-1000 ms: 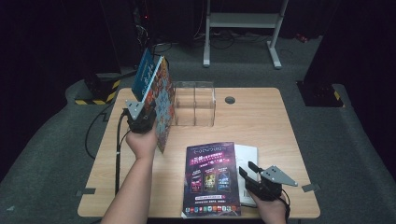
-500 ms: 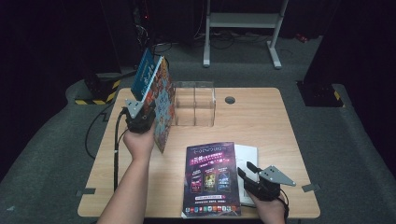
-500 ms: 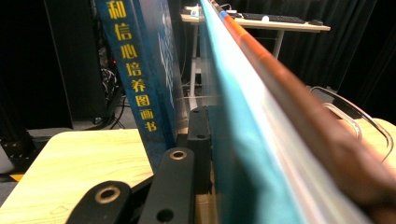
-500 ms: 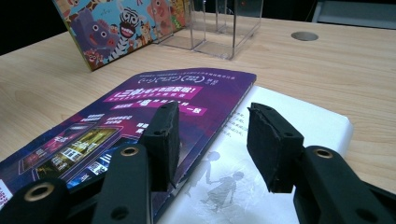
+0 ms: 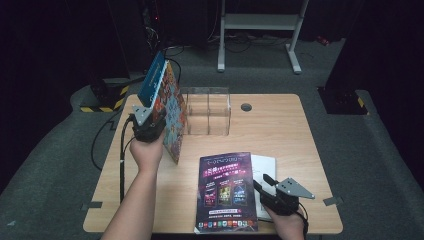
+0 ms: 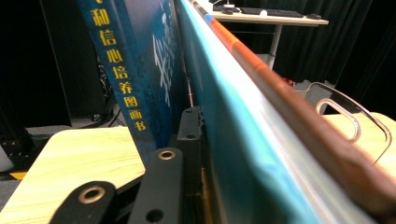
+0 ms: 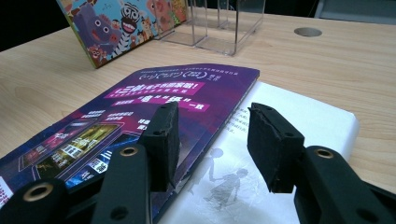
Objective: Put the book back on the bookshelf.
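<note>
High view: left gripper (image 5: pixel 150 126) holds 2 books up on edge at the table's (image 5: pixel 280 135) back-left corner, a blue book (image 5: pixel 152 79) and a cartoon animal book (image 5: pixel 174 115), leaning together, just left of the clear plastic box (image 5: pixel 207 111). Left gripper view shows one black jaw flat vs the blue cover, and the jaws have just been opening a bit w/ the books between them; can't tell if the pads press or not. The books' long side runs up and tilts, so they lie right in that hand, box just beside, to its right. Right gripper (image 5: pixel 267 192) sits well apart at the front, jaws spread w/ nothing in them, over the purple booklet (image 5: pixel 225 192) and white book (image 5: pixel 264 172). Left hand is way nearer; I think the books go into the box next.
</note>
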Available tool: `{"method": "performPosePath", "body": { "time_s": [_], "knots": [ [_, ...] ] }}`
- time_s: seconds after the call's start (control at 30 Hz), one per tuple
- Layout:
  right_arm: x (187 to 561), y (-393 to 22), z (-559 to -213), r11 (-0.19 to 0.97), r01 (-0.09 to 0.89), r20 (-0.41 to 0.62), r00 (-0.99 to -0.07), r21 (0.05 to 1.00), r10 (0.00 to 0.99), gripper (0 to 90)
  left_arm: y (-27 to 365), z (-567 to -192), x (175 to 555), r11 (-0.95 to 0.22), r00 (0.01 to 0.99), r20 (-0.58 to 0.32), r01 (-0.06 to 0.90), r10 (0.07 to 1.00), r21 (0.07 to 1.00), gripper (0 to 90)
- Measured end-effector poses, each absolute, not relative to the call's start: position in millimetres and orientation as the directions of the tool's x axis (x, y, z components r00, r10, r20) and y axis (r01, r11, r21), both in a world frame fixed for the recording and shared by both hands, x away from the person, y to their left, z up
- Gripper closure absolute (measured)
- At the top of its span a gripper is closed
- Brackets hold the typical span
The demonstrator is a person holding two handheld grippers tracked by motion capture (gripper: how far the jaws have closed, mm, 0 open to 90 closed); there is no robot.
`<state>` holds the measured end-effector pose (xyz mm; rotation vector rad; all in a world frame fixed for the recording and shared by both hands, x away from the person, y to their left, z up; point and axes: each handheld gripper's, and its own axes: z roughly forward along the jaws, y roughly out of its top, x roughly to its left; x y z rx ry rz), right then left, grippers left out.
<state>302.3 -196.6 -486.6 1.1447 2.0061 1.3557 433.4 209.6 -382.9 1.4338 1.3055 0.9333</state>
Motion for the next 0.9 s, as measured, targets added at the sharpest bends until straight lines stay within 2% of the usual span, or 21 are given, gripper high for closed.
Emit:
{"method": "performPosePath", "body": {
  "time_s": [0.53,0.9],
  "knots": [
    [302,-196,-487,0.171,0.383,0.076,-0.551,0.908,0.831,52.4,207,-377,434,-0.011,0.18,-0.038,0.266,0.983,0.964,55.1],
    [302,-197,-486,0.171,0.38,0.074,-0.551,0.909,0.831,52.4,209,-371,432,-0.05,0.208,-0.008,0.275,0.978,0.96,53.8]
  ]
}}
